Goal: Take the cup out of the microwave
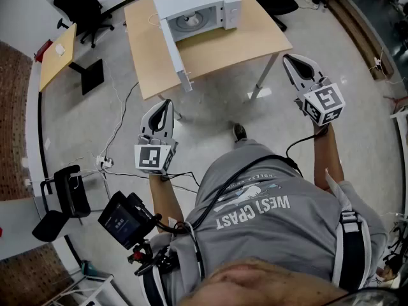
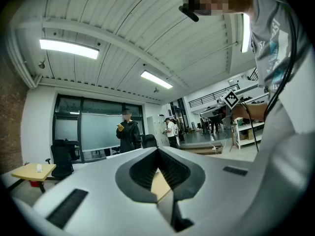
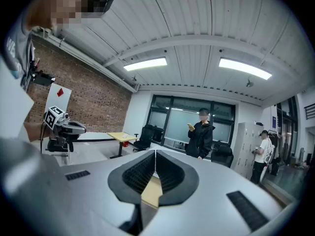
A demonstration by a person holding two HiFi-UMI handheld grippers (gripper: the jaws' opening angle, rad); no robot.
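A white microwave (image 1: 199, 8) stands on a wooden table (image 1: 248, 40) at the top of the head view, its door (image 1: 176, 55) swung wide open toward me. Inside, a round pale shape (image 1: 189, 21) sits on the floor of the cavity; I cannot tell whether it is the cup. My left gripper (image 1: 167, 102) hangs over the floor short of the table's near edge, its jaws shut and empty (image 2: 158, 150). My right gripper (image 1: 288, 57) is held off the table's right corner, also shut with nothing in it (image 3: 155, 151). Both point level into the room.
A small yellow-topped desk (image 1: 58, 56) and black office chairs (image 1: 80, 8) stand at the left. Cables (image 1: 121, 126) and a power strip (image 1: 104, 163) lie on the floor. Another chair (image 1: 60, 199) is at lower left. A person (image 3: 199, 132) stands by the glass wall.
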